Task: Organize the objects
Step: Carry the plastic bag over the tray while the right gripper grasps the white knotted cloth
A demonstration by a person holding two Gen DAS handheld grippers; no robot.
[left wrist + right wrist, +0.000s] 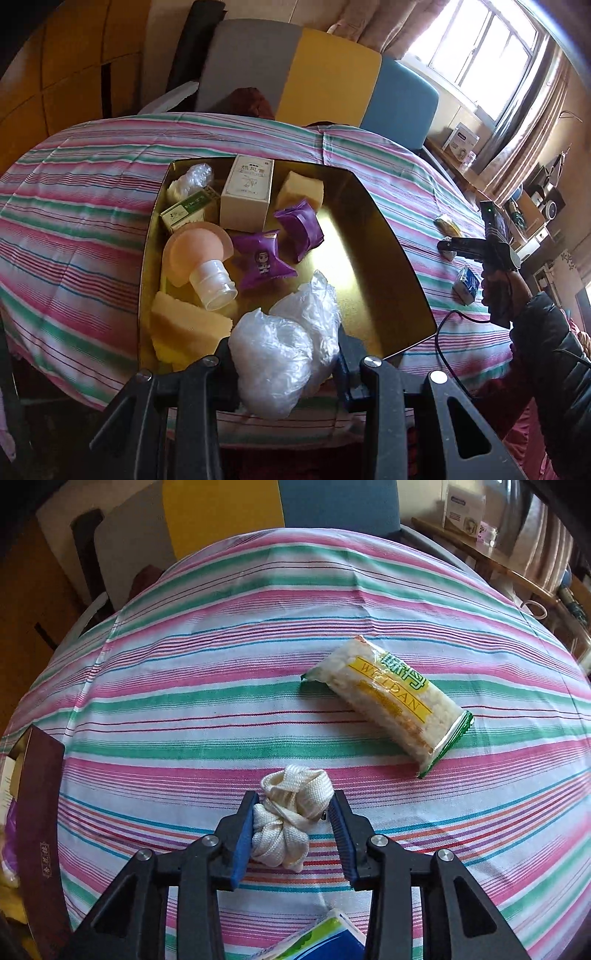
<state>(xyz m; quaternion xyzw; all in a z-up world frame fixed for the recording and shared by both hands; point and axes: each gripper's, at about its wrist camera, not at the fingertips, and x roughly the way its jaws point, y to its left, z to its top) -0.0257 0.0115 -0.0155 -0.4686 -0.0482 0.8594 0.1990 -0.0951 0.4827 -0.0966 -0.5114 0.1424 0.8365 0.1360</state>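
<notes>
A: What does the left gripper have?

B: A crumpled wad of clear plastic film, pinched between both black fingers at the bottom centre of the left wrist view. It hangs over the near edge of the gold-lined square tray, which fills the middle of that frame on the pink, green and white striped cloth.

A: And in the tray?

B: An upright cream carton toward the top, two purple foil pouches in the middle, a peach mushroom-shaped plastic toy lying on its side with its clear stem pointing lower right, and yellow sponge blocks at the lower left.

A: The right gripper?

B: Its blue-padded fingers are closed on a knotted bundle of cream woven strap at the lower centre of the right wrist view; the left pad presses on it, the right pad touches its upper part. The bundle's long axis runs up the frame, along the fingers.

A: Anything nearby?

B: A clear rice-cake packet with a yellow label lies to the upper right, well apart, long axis slanting from upper left to lower right.
</notes>
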